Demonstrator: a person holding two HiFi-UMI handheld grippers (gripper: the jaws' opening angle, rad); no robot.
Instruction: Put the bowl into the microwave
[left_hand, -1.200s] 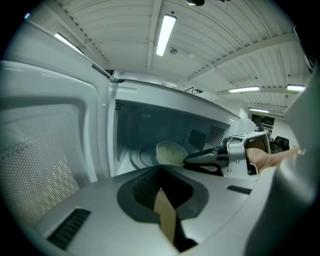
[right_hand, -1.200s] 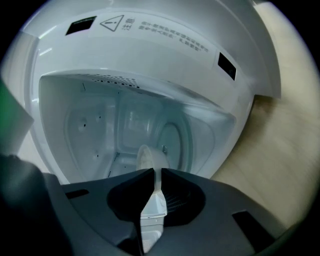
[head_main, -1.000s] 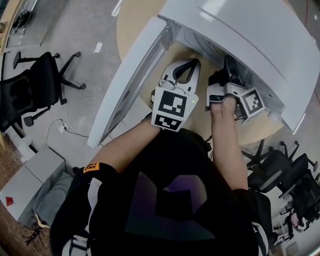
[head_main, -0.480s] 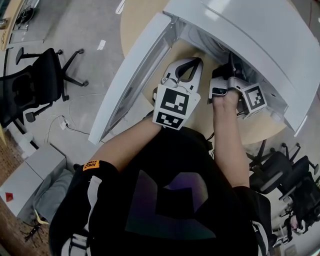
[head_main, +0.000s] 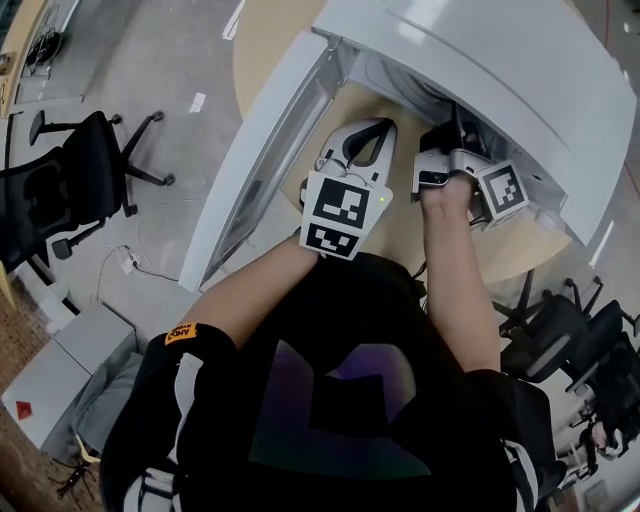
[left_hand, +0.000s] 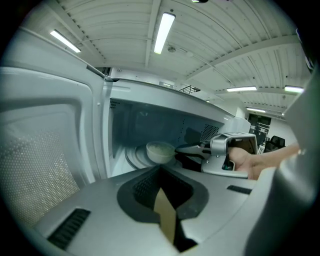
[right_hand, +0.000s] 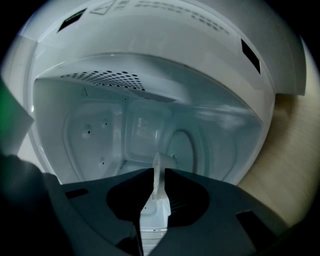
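The person wears a black T-shirt (head_main: 330, 400) with an orange sleeve tag (head_main: 182, 334).

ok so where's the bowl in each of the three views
Head view: not seen; the microwave roof hides it.
Left gripper view: bowl at centre, inside the cavity, rim held by the right gripper.
Right gripper view: bottom centre, thin white rim edge-on between the jaws.
Shared landmark: the microwave's open cavity.

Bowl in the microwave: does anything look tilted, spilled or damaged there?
Nothing stands out. The bowl is upright over the glass plate inside the microwave, its rim gripped by the right claw. No spill or crack shows, and the door stands wide open.
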